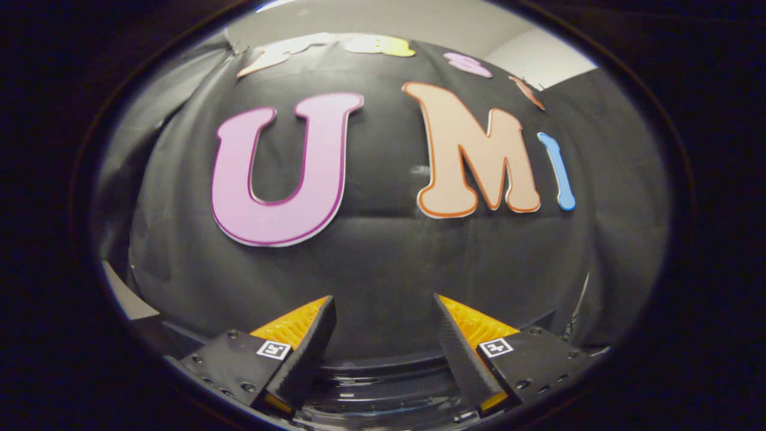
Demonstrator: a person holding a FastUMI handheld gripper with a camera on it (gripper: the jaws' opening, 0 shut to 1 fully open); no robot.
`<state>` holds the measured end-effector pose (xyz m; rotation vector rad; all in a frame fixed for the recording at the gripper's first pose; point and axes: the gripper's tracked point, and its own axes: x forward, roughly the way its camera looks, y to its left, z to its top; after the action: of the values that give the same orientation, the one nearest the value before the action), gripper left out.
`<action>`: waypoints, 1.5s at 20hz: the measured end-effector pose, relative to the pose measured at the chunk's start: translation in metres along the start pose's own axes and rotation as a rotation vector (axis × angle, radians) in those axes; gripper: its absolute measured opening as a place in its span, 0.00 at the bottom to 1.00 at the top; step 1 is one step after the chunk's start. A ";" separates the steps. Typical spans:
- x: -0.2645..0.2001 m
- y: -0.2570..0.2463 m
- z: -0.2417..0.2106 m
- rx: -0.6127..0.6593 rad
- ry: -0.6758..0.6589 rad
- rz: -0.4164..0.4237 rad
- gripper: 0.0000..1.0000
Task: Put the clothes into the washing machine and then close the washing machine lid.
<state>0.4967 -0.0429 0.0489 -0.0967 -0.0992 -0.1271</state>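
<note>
Low between the jaws lies a dark, glossy, curved surface with ridges, probably the top or the lid of the washing machine. The picture there is dim and bent, so I cannot say whether the lid is open or closed. No clothes are between the jaws or just ahead of them.

The jaws stand apart, with a wide empty gap, and they grip nothing. They point level and forward, over the machine and toward the black cloth wall beyond them, not down at the machine. I judge that the gripper is held high like this because it is between moves and not reaching for a thing at this instant.

How far the task has gone I cannot judge from this moment. If the clothes are already inside, the open jaws suit the next step, which would be to tip down and take or push the lid.

Beyond the wall's upper edge a pale ceiling shows.
</note>
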 end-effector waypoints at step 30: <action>-0.010 -0.005 0.007 -0.006 -0.025 -0.011 0.98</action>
<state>0.4852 -0.0459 0.0547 -0.1035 -0.1239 -0.1374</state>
